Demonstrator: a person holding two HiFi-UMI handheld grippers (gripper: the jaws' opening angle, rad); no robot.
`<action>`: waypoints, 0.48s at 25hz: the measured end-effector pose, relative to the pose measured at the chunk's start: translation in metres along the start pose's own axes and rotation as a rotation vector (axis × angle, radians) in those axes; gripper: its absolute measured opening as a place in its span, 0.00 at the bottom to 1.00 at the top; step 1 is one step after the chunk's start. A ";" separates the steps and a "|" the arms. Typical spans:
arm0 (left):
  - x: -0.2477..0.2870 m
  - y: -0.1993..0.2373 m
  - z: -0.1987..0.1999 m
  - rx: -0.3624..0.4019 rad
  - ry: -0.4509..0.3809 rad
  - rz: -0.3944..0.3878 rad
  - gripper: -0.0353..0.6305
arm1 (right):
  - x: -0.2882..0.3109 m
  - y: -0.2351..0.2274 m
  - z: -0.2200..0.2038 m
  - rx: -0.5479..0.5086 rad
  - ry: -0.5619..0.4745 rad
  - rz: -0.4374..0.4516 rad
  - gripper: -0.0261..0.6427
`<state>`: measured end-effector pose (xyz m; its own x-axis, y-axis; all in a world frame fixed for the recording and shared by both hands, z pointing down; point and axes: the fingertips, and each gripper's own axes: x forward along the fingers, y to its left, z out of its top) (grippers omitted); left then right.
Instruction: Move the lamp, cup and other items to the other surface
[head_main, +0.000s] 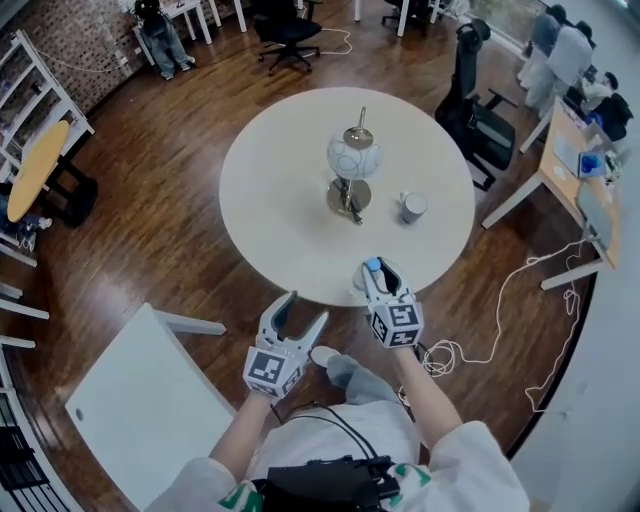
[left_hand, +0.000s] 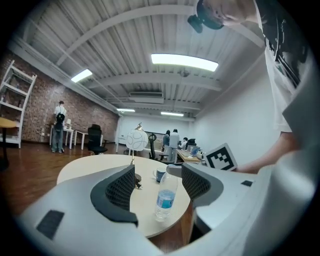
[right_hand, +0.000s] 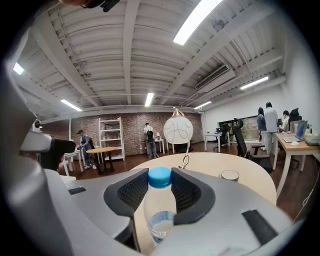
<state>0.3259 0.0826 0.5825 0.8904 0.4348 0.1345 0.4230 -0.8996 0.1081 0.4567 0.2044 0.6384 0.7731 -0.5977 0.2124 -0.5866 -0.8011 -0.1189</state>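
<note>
My right jaws (head_main: 378, 275) are closed on the neck of a clear water bottle (right_hand: 160, 210), one pad on each side just under its blue cap. It stands upright at the lower edge of the round white table (head_main: 270, 190), in the middle of the head view. My left jaws (head_main: 303, 312) are spread wide with nothing between them, just below and left of that edge. The lamp (head_main: 354, 158) stands near the table's centre, and the cup (head_main: 412, 207) is just to its lower right.
</note>
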 end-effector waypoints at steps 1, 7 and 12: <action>0.012 -0.001 0.000 -0.002 0.002 -0.006 0.49 | 0.012 -0.012 0.001 0.010 -0.003 -0.011 0.28; 0.051 -0.012 0.020 -0.049 0.009 -0.025 0.49 | 0.087 -0.059 0.018 -0.016 -0.003 -0.019 0.28; 0.064 -0.007 0.018 -0.088 0.027 0.001 0.49 | 0.119 -0.064 0.029 -0.054 -0.011 0.023 0.28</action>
<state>0.3825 0.1159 0.5721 0.8855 0.4356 0.1615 0.4043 -0.8938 0.1941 0.5929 0.1834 0.6433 0.7616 -0.6165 0.1999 -0.6162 -0.7844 -0.0714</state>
